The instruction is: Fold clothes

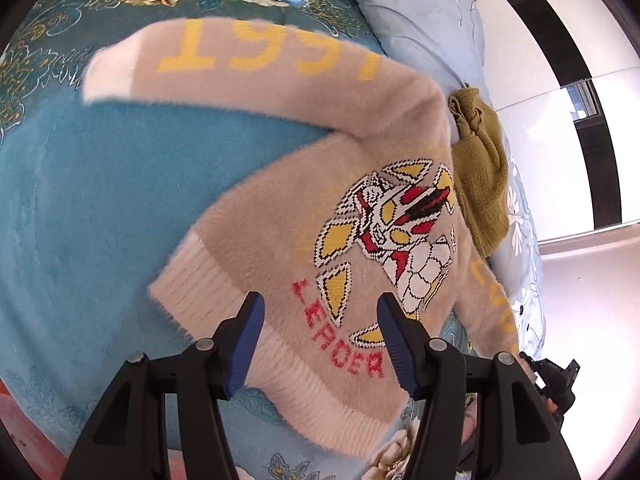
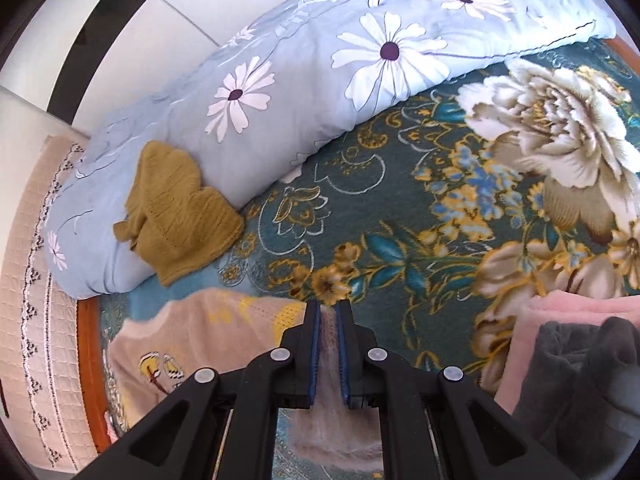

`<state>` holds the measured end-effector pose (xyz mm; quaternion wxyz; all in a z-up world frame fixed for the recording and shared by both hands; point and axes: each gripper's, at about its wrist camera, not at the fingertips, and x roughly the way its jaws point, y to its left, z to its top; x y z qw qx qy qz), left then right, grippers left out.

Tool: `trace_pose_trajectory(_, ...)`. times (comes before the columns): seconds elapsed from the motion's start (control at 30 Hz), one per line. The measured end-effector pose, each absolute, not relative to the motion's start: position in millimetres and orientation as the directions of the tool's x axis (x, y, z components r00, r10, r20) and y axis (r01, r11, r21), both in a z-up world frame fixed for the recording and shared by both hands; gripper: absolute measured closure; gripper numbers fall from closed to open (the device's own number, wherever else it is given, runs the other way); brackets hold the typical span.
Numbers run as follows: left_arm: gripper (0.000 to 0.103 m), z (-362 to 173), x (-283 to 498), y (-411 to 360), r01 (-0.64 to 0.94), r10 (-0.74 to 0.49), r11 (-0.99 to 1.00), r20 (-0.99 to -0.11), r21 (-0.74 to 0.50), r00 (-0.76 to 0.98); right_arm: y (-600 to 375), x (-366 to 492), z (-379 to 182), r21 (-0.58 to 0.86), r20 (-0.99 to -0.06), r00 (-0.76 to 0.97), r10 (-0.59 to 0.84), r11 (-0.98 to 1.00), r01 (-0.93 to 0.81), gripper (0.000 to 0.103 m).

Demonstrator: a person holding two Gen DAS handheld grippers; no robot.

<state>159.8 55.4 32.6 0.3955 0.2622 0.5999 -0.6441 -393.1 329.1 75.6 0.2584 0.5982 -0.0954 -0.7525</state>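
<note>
A fuzzy beige sweater [image 1: 320,216] is spread on the floral blanket [image 1: 80,200] that covers the bed, its ribbed hem [image 1: 280,380] lying toward the near edge and one sleeve, marked with yellow numerals, stretched toward the far side. The left gripper [image 1: 320,340] is held released just above the hem, its blue pads [image 1: 248,344] standing apart on either side of the red lettering, with no fabric pinched between them. The right gripper [image 2: 328,344] is clenched on a fold of the beige knit, which is seen drawn up between its pads [image 2: 316,344] and hanging below them.

The coming move is judged to turn on the sweater's long axis, which runs from the hem beneath the left gripper away toward the shoulder and the numbered sleeve. The hem lies directly ahead of and below the left gripper, so that hand is the nearer to it, while the sweater's other side is already taken up by the right.

The knitted figure, the lettering and the full sleeve are shown only in the left wrist view. A daisy-print quilt [image 2: 320,60] along the bed's far edge and an olive knit garment [image 2: 176,212] resting against it are shown more fully in the right wrist view, where pink and grey cloths [image 2: 572,352] near the right side are also seen.
</note>
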Motion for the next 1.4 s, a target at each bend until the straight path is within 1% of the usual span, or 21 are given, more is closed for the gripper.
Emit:
trace_pose_trajectory(0.1, 0.043, 32, 161, 56, 0.826, -0.196, 0.036, -0.814, -0.563, -0.547, 323, -393, 77, 0.417, -0.862, -0.163, -0.479, -0.855, 0.310, 0.093)
trace_pose_trajectory(0.13, 0.043, 31, 162, 56, 0.825, -0.194, 0.036, -0.814, -0.563, -0.547, 321, -394, 80, 0.420, -0.860, -0.163, -0.484, -0.851, 0.315, 0.090)
trace_pose_trajectory(0.23, 0.043, 28, 162, 51, 0.826, -0.188, 0.035, -0.815, -0.563, -0.548, 317, -395, 94, 0.427, -0.846, -0.179, -0.502, -0.839, 0.338, 0.090)
trace_pose_trajectory(0.27, 0.043, 28, 163, 49, 0.825, -0.186, 0.038, -0.816, -0.563, -0.548, 316, -396, 100, 0.426, -0.841, -0.188, -0.507, -0.835, 0.349, 0.088)
trace_pose_trajectory(0.3, 0.042, 27, 163, 46, 0.825, -0.183, 0.042, -0.816, -0.563, -0.548, 314, -396, 107, 0.424, -0.835, -0.199, -0.513, -0.831, 0.360, 0.080)
trace_pose_trajectory(0.33, 0.042, 28, 164, 43, 0.828, -0.186, 0.044, -0.819, -0.559, -0.543, 314, -394, 114, 0.422, -0.828, -0.215, -0.518, -0.828, 0.368, 0.068)
trace_pose_trajectory(0.37, 0.041, 28, 165, 39, 0.834, -0.190, 0.046, -0.824, -0.551, -0.534, 313, -392, 121, 0.421, -0.820, -0.230, -0.524, -0.824, 0.378, 0.063)
trace_pose_trajectory(0.4, 0.039, 28, 165, 36, 0.839, -0.194, 0.047, -0.829, -0.541, -0.524, 311, -387, 128, 0.422, -0.810, -0.242, -0.534, -0.818, 0.391, 0.054)
trace_pose_trajectory(0.43, 0.038, 29, 167, 30, 0.849, -0.197, 0.052, -0.839, -0.526, -0.508, 309, -380, 133, 0.429, -0.799, -0.244, -0.549, -0.806, 0.408, 0.052)
trace_pose_trajectory(0.5, 0.036, 28, 170, 20, 0.862, -0.198, 0.068, -0.854, -0.501, -0.481, 300, -358, 135, 0.474, -0.776, -0.186, -0.602, -0.752, 0.458, 0.052)
trace_pose_trajectory(0.57, 0.036, 23, 173, 8, 0.869, -0.176, 0.090, -0.867, -0.487, -0.467, 289, -332, 121, 0.533, -0.759, -0.088, -0.645, -0.693, 0.485, 0.049)
trace_pose_trajectory(0.6, 0.036, 19, 174, 2, 0.870, -0.161, 0.098, -0.871, -0.483, -0.465, 283, -316, 106, 0.563, -0.756, -0.028, -0.654, -0.671, 0.482, 0.048)
trace_pose_trajectory(0.67, 0.036, 11, 175, -7, 0.880, -0.141, 0.104, -0.882, -0.464, -0.449, 269, -282, 75, 0.621, -0.743, 0.094, -0.663, -0.630, 0.466, 0.047)
trace_pose_trajectory(0.73, 0.036, 3, 174, -12, 0.886, -0.110, 0.089, -0.889, -0.455, -0.445, 255, -245, 35, 0.651, -0.744, 0.210, -0.635, -0.619, 0.439, 0.047)
trace_pose_trajectory(0.83, 0.035, -13, 173, -20, 0.878, -0.052, 0.078, -0.882, -0.472, -0.469, 245, -210, -8, 0.674, -0.737, 0.278, -0.616, -0.640, 0.369, 0.047)
trace_pose_trajectory(0.93, 0.035, -28, 178, -27, 0.851, -0.045, 0.113, -0.858, -0.513, -0.511, 244, -193, -37, 0.693, -0.721, 0.292, -0.629, -0.668, 0.271, 0.047)
trace_pose_trajectory(1.0, 0.035, -36, 181, -30, 0.840, -0.048, 0.127, -0.850, -0.527, -0.525, 244, -189, -45, 0.695, -0.718, 0.293, -0.631, -0.677, 0.242, 0.047)
trace_pose_trajectory(1.2, 0.035, -51, 172, -37, 0.842, -0.043, 0.134, -0.851, -0.523, -0.523, 232, -187, -50, 0.667, -0.744, 0.294, -0.600, -0.690, 0.279, 0.047)
trace_pose_trajectory(1.4, 0.037, -59, 164, -38, 0.821, -0.026, 0.127, -0.830, -0.556, -0.558, 224, -179, -52, 0.657, -0.754, 0.284, -0.593, -0.693, 0.297, 0.046)
